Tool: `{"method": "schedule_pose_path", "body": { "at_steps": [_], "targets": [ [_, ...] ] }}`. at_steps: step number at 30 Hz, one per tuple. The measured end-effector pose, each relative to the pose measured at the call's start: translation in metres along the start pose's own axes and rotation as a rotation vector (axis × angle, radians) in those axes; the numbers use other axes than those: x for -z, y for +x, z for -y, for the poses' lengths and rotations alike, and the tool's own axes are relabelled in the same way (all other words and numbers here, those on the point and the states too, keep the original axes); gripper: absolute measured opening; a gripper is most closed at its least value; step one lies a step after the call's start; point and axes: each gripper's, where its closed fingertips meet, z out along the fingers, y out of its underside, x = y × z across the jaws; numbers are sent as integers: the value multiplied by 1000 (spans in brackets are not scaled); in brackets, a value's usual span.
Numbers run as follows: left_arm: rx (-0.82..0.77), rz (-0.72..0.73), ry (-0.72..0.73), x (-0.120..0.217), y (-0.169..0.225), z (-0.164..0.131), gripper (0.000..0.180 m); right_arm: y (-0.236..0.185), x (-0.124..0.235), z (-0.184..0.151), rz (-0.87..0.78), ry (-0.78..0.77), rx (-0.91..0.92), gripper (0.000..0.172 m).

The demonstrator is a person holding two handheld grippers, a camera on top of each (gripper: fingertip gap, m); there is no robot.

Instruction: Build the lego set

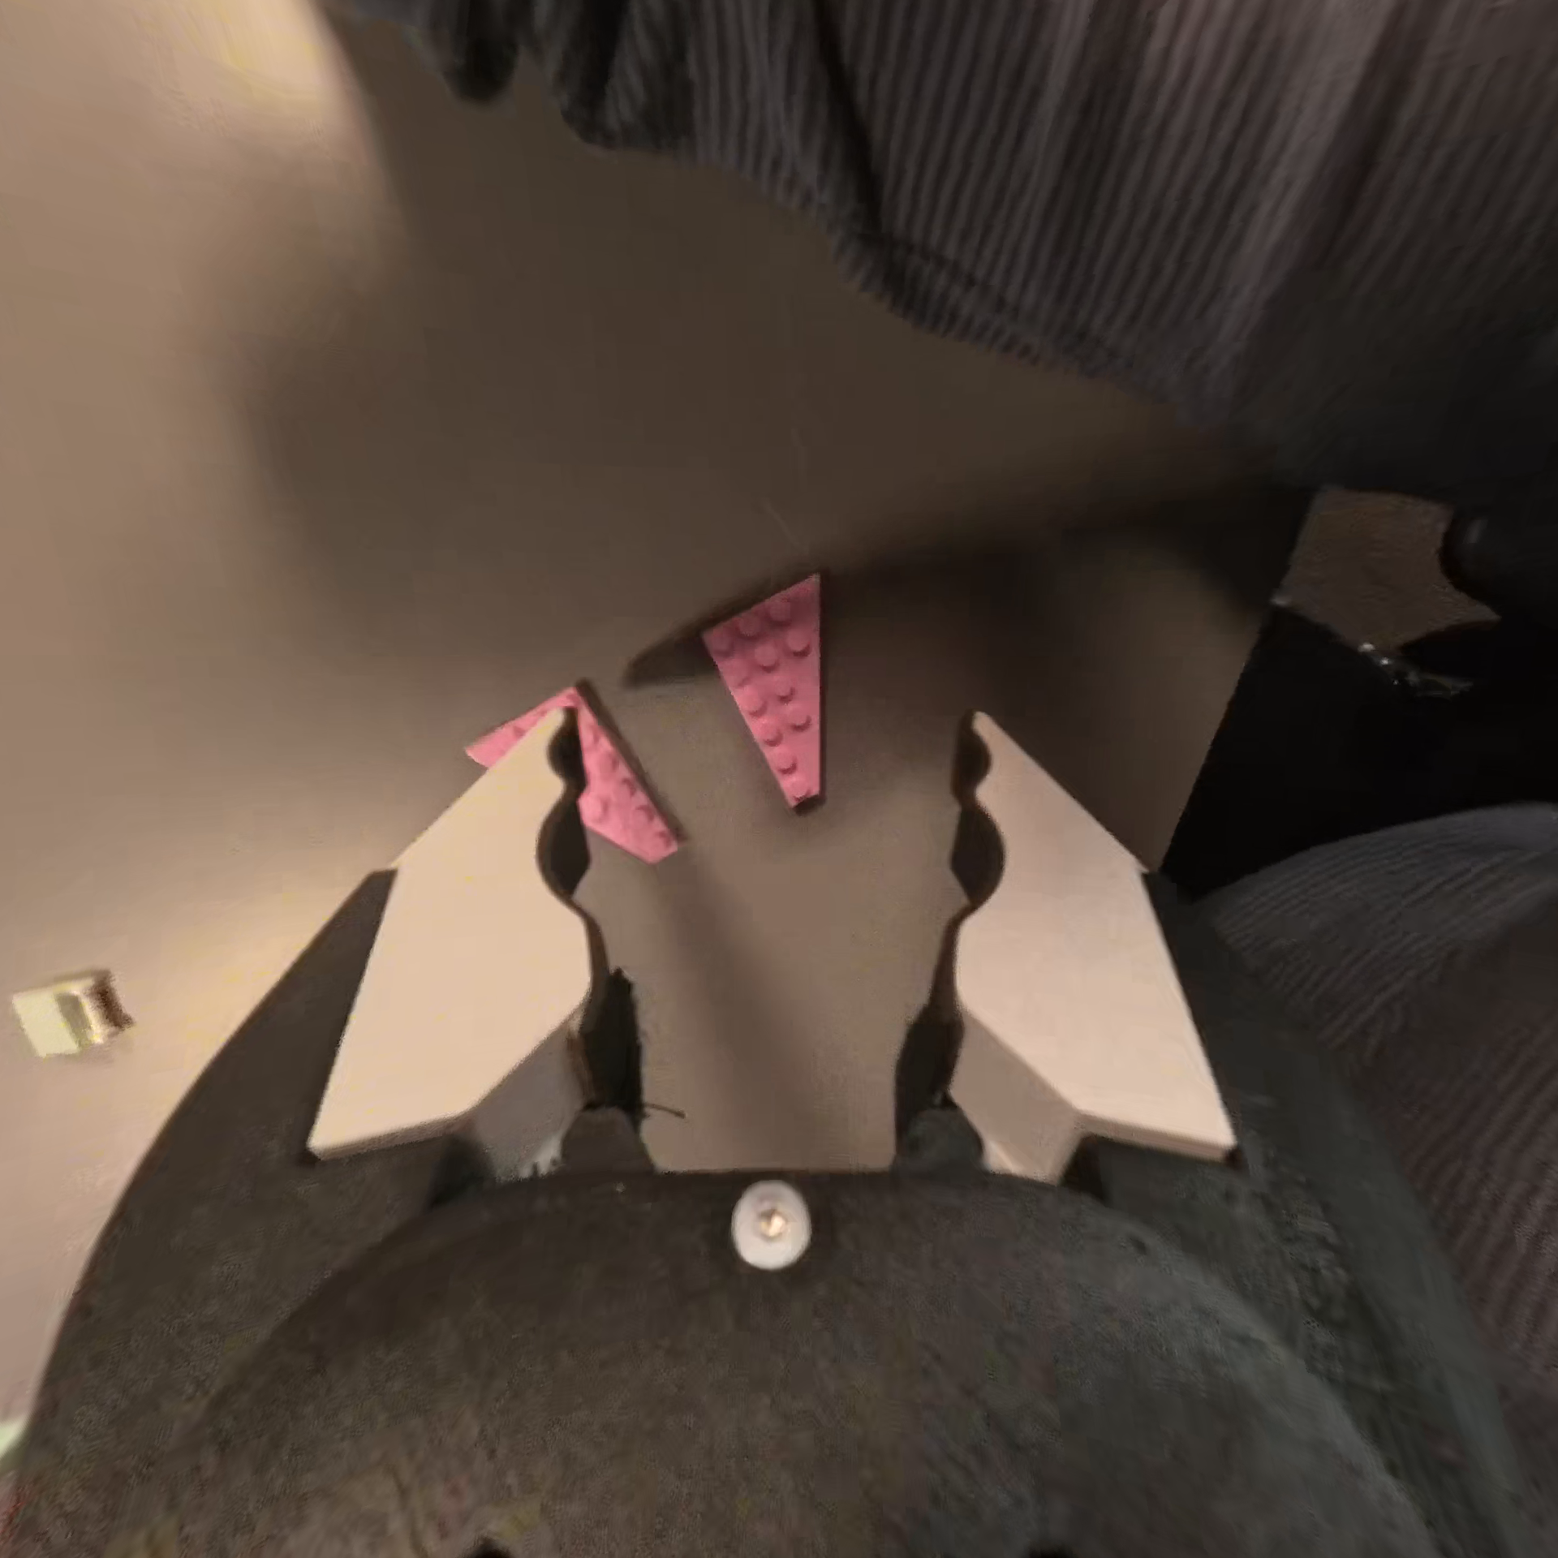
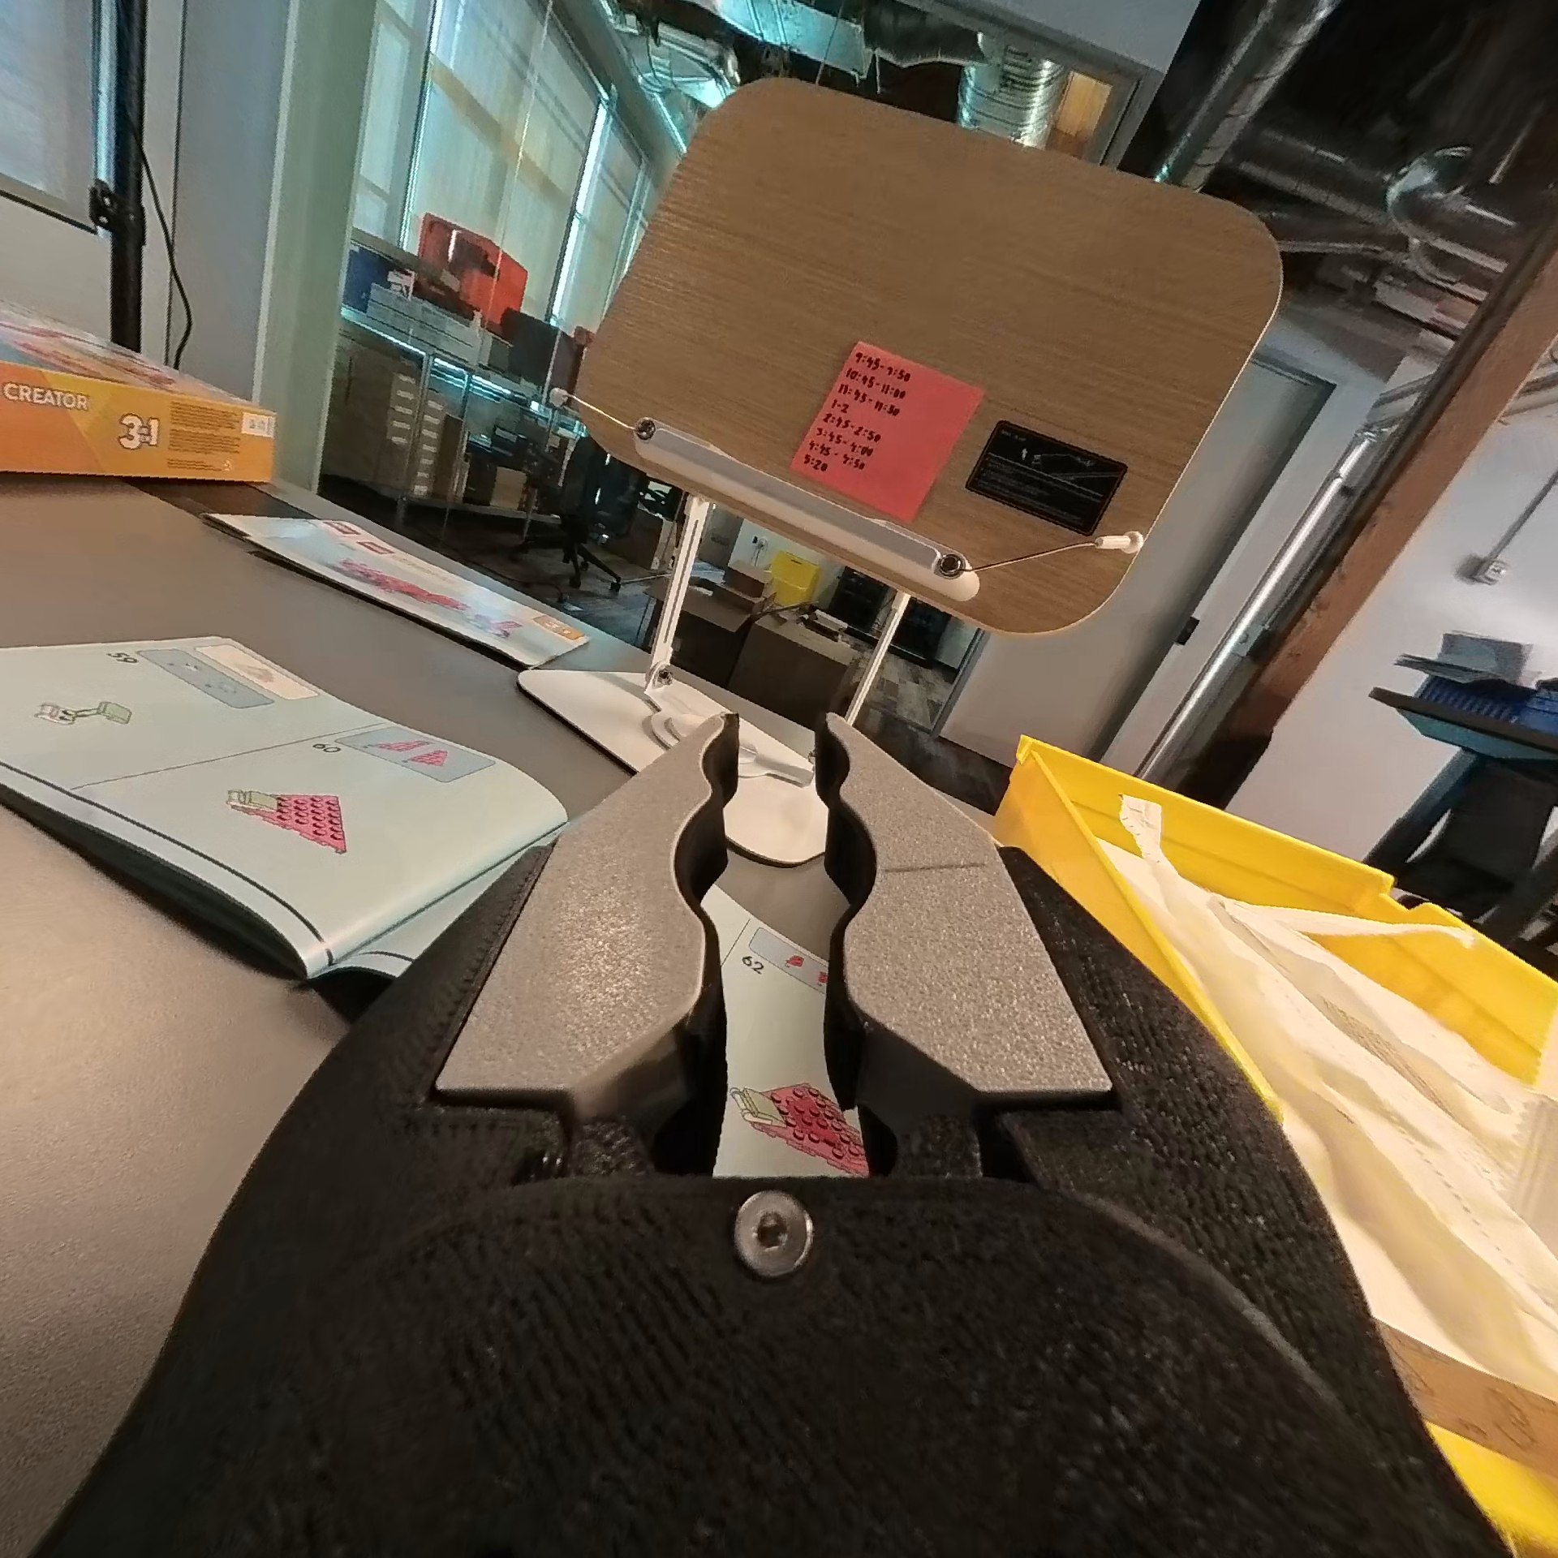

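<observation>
Two pink studded wedge plates (image 1: 780, 691) (image 1: 620, 784) on the dull brown-grey table (image 1: 253, 506). Dark ribbed fabric (image 1: 1096, 169) at 1 o'clock. Yellow bin (image 2: 1265, 877) at 3 o'clock, white paper bags (image 2: 1315, 1054) inside. Pale blue booklet (image 2: 253, 784), pink diagrams. Wood-grain stand board (image 2: 927, 253), pink-red sticky note (image 2: 885, 430). Orange box (image 2: 135, 430) at 10 o'clock.

Left claw (image 1: 767, 733) spread wide and bare; right claw (image 2: 776, 733) nearly closed, nothing between.
</observation>
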Motion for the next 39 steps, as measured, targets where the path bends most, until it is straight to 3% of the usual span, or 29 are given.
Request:
{"method": "schedule_pose_path", "body": {
  "at_steps": [3, 5, 9, 12, 15, 21, 29, 32, 36, 39],
  "targets": [
    [-52, 44, 279, 27, -13, 9, 81, -2, 0, 1, 9, 5, -3, 17],
    [20, 155, 355, 38, -44, -5, 67, -4, 0, 2, 19, 12, 0, 17],
    [355, 297, 285, 36, -107, -52, 60, -11, -2, 1, 39, 4, 23, 17],
    [442, 352, 325, 35, -137, -52, 50, -13, -1, 2, 46, 4, 34, 17],
    [507, 460, 178, 27, -159, -68, 52, -12, -1, 2, 44, 6, 27, 17],
    [553, 489, 130, 27, -167, -65, 49, -12, -2, 1, 46, 4, 24, 17],
    [752, 364, 115, 22, -169, -69, 71, -12, -2, 1, 47, 4, 17, 16],
    [701, 352, 107, 17, -163, -58, 72, -12, -2, 1, 49, 3, 17, 17],
    [526, 331, 144, 12, -149, -40, 58, -11, -2, 1, 46, 4, 8, 16],
    [552, 308, 182, 11, -148, -41, 51, -11, -3, 1, 47, 4, 3, 17]
  ]
}}
